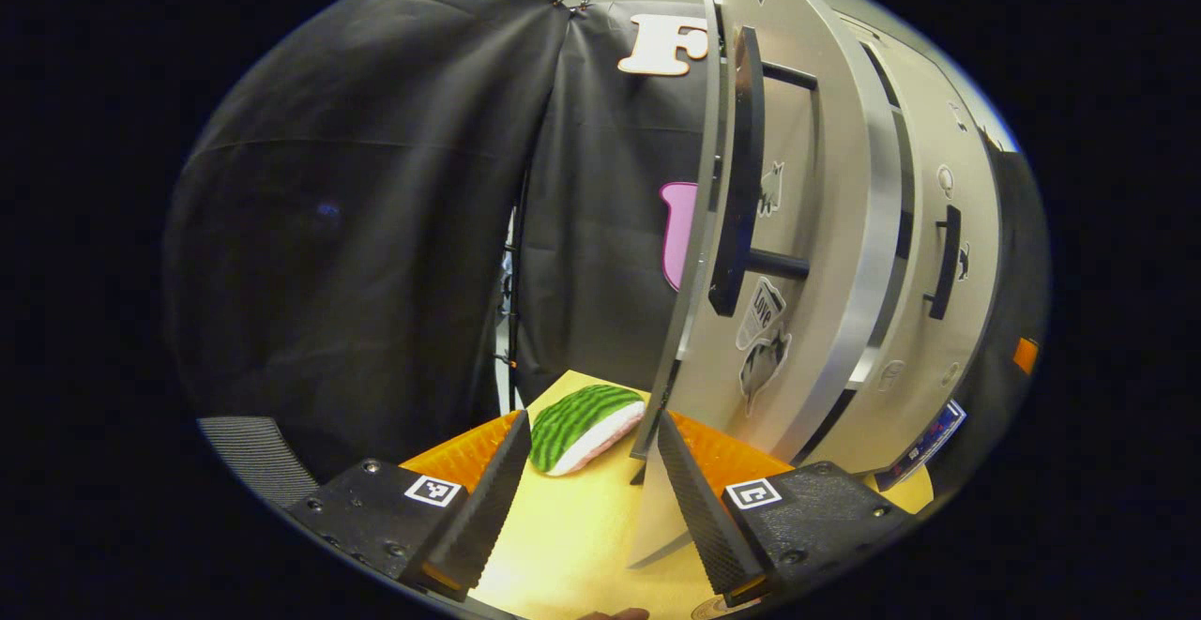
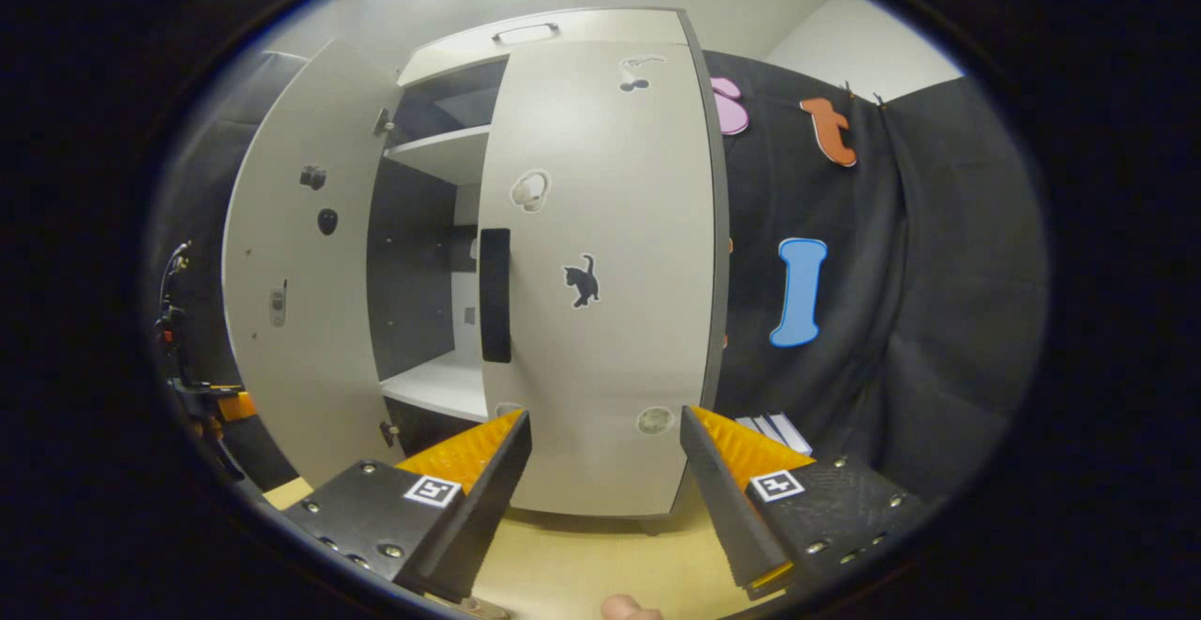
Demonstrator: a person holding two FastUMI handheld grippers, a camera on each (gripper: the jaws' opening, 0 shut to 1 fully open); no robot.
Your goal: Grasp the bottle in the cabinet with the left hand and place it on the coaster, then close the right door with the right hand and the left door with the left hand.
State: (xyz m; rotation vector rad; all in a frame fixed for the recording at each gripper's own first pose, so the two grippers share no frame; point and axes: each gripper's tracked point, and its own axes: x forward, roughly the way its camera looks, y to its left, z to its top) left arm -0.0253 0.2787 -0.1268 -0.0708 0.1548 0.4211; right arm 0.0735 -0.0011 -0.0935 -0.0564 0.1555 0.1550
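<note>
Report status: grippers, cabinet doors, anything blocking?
Both grippers open, empty. Right door shut, left door ajar, left gripper at its edge. Nothing blocking.

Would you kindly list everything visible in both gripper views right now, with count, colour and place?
Cabinet: one, light grey, standing on the table in front of the booth wall.
Right door: one, light grey with a black handle and stickers, shut or nearly so.
Left door: one, light grey, swung open; seen edge-on in the left gripper view.
Shelves: two visible, white, inside the open left side.
Watermelon-slice toy: one, green and pink, lying on the table left of the open door.
Table: one, pale yellow, under everything.
Left gripper: one, open, near the open door's edge.
Right gripper: one, open, facing the right door.
</note>
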